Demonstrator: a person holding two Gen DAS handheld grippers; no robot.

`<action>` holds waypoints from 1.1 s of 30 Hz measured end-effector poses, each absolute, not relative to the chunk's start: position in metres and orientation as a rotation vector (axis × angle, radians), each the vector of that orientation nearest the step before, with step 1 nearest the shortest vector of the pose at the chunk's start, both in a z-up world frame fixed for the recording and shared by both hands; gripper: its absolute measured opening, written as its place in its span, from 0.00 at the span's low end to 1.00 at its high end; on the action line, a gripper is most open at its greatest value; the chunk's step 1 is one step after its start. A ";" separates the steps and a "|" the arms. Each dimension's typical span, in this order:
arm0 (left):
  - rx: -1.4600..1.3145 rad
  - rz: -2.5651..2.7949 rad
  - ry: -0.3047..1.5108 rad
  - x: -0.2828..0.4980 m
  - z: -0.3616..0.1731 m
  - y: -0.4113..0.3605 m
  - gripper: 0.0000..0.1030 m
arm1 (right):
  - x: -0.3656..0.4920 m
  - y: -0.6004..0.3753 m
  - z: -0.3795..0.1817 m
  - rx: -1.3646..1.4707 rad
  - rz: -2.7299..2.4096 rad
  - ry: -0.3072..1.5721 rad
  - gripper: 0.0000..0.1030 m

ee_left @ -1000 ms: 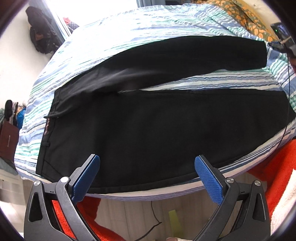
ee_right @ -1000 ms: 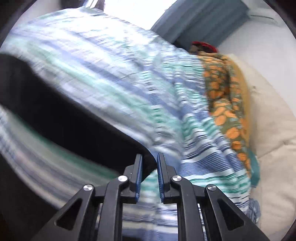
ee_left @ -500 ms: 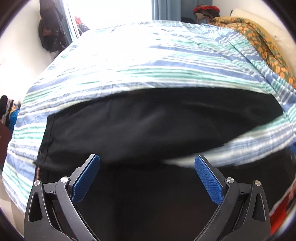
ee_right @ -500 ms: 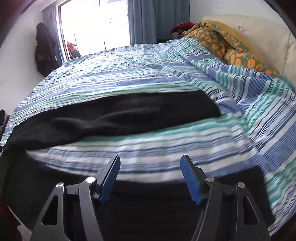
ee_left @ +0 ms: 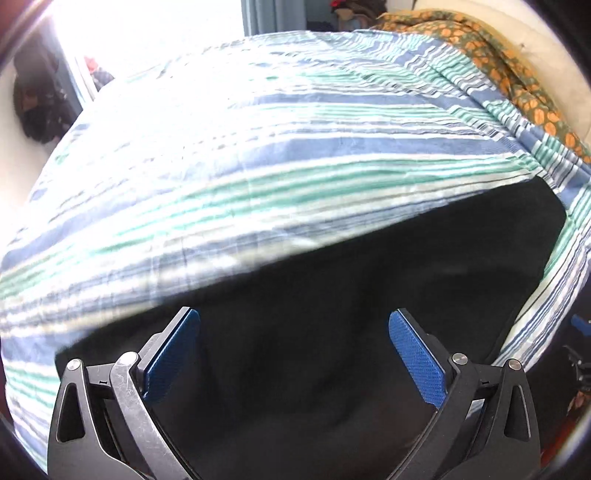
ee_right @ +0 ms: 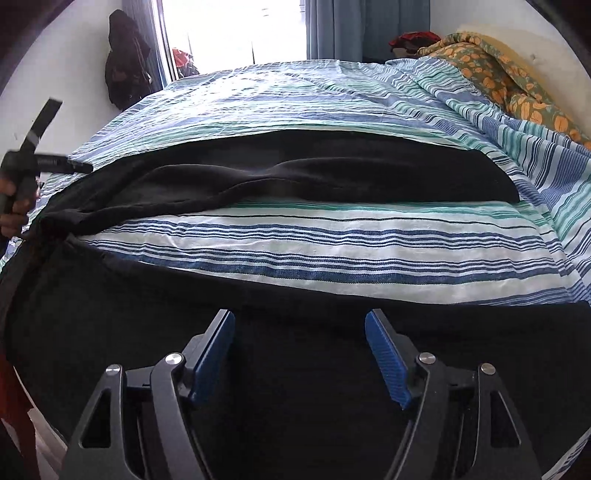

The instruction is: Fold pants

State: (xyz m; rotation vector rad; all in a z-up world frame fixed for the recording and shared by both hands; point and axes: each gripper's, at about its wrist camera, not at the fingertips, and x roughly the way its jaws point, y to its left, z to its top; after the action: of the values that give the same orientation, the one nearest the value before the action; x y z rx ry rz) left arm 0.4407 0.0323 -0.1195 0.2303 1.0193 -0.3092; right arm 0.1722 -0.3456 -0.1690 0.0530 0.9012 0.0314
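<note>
Black pants [ee_right: 314, 173] lie spread on a striped bed, their two legs apart with a strip of sheet between them. The far leg runs across the middle of the right wrist view and the near leg [ee_right: 295, 332] lies under my right gripper [ee_right: 300, 350], which is open and empty just above it. In the left wrist view my left gripper [ee_left: 294, 354] is open and empty, low over the black cloth [ee_left: 369, 277] of the far leg. The left gripper's body also shows in the right wrist view [ee_right: 33, 162], at the pants' left end.
The blue, green and white striped sheet [ee_right: 295, 103] covers the bed. An orange-patterned blanket [ee_right: 498, 81] lies bunched at the far right by a cream headboard. A window with blue curtains [ee_right: 369, 26] is behind, and dark clothes [ee_right: 122, 74] hang on the left wall.
My right gripper opened and pulled back from the far leg's end to the near leg. My left gripper moved forward from the bed's near edge over the pants to the far leg.
</note>
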 end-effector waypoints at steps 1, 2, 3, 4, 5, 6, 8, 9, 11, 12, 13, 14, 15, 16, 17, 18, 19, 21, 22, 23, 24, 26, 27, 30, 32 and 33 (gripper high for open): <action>0.260 -0.354 1.038 0.458 -0.122 0.032 0.99 | 0.173 -0.344 -0.169 0.056 0.035 0.905 0.74; 0.280 -0.389 1.072 0.473 -0.128 0.032 0.99 | 0.174 -0.344 -0.170 0.057 0.035 0.906 0.75; 0.299 -0.423 1.115 0.488 -0.137 0.032 0.99 | 0.175 -0.344 -0.170 0.056 0.034 0.907 0.75; 0.323 -0.449 1.145 0.499 -0.145 0.029 0.98 | 0.176 -0.344 -0.170 0.054 0.036 0.907 0.76; 0.360 -0.466 1.158 0.506 -0.152 0.026 0.98 | 0.176 -0.343 -0.171 0.052 0.036 0.907 0.76; 0.398 -0.484 1.161 0.506 -0.157 0.020 0.98 | 0.176 -0.343 -0.171 0.052 0.035 0.908 0.77; 0.444 -0.542 1.165 0.504 -0.164 0.010 0.97 | 0.177 -0.342 -0.173 0.049 0.041 0.911 0.80; 0.446 -0.566 1.172 0.506 -0.163 0.006 0.96 | 0.178 -0.341 -0.174 0.043 0.043 0.910 0.81; 0.438 -0.610 1.202 0.513 -0.171 0.005 0.85 | 0.179 -0.339 -0.176 0.026 0.045 0.913 0.84; 0.439 -0.627 1.222 0.513 -0.174 0.004 0.71 | 0.179 -0.338 -0.177 0.018 0.045 0.912 0.85; 0.447 -0.646 1.249 0.515 -0.178 0.002 0.58 | 0.180 -0.337 -0.177 0.014 0.045 0.912 0.86; 0.461 -0.663 1.275 0.512 -0.182 0.001 0.52 | 0.181 -0.336 -0.178 0.012 0.046 0.913 0.87; 0.483 -0.672 1.285 0.509 -0.184 0.000 0.49 | 0.182 -0.336 -0.178 0.013 0.046 0.914 0.87; 0.497 -0.676 1.277 0.504 -0.184 0.002 0.46 | 0.183 -0.337 -0.178 0.014 0.046 0.914 0.88; 0.495 -0.677 1.277 0.503 -0.183 0.003 0.45 | 0.183 -0.337 -0.179 0.015 0.046 0.913 0.89; 0.483 -0.675 1.281 0.504 -0.182 0.004 0.39 | 0.183 -0.337 -0.179 0.015 0.046 0.913 0.89; 0.471 -0.673 1.287 0.504 -0.181 0.009 0.34 | 0.183 -0.337 -0.179 0.014 0.046 0.912 0.89; 0.458 -0.673 1.304 0.502 -0.178 0.018 0.27 | 0.184 -0.337 -0.180 0.014 0.045 0.910 0.90; 0.455 -0.684 1.314 0.500 -0.177 0.020 0.26 | 0.184 -0.337 -0.180 0.015 0.046 0.910 0.90; 0.460 -0.698 1.316 0.495 -0.175 0.021 0.26 | 0.184 -0.338 -0.180 0.017 0.046 0.909 0.91; 0.471 -0.705 1.315 0.491 -0.174 0.022 0.26 | 0.184 -0.338 -0.180 0.019 0.047 0.908 0.91; 0.490 -0.705 1.307 0.480 -0.172 0.023 0.24 | 0.184 -0.339 -0.180 0.021 0.046 0.907 0.91; 0.497 -0.695 1.301 0.478 -0.171 0.024 0.20 | 0.184 -0.338 -0.180 0.019 0.046 0.906 0.91; 0.526 -0.631 1.262 0.471 -0.167 0.023 0.07 | 0.184 -0.338 -0.180 0.017 0.044 0.907 0.91; 0.583 -0.574 1.213 0.463 -0.166 0.017 0.06 | 0.184 -0.338 -0.180 0.017 0.045 0.907 0.91; 0.634 -0.541 1.187 0.457 -0.168 0.012 0.06 | 0.184 -0.338 -0.180 0.018 0.045 0.907 0.91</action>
State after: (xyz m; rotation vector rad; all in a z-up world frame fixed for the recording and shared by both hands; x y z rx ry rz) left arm 0.4565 0.0118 -0.1675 0.6339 1.1869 -0.5409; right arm 0.1843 -0.3380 -0.1803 0.0181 0.9071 0.0448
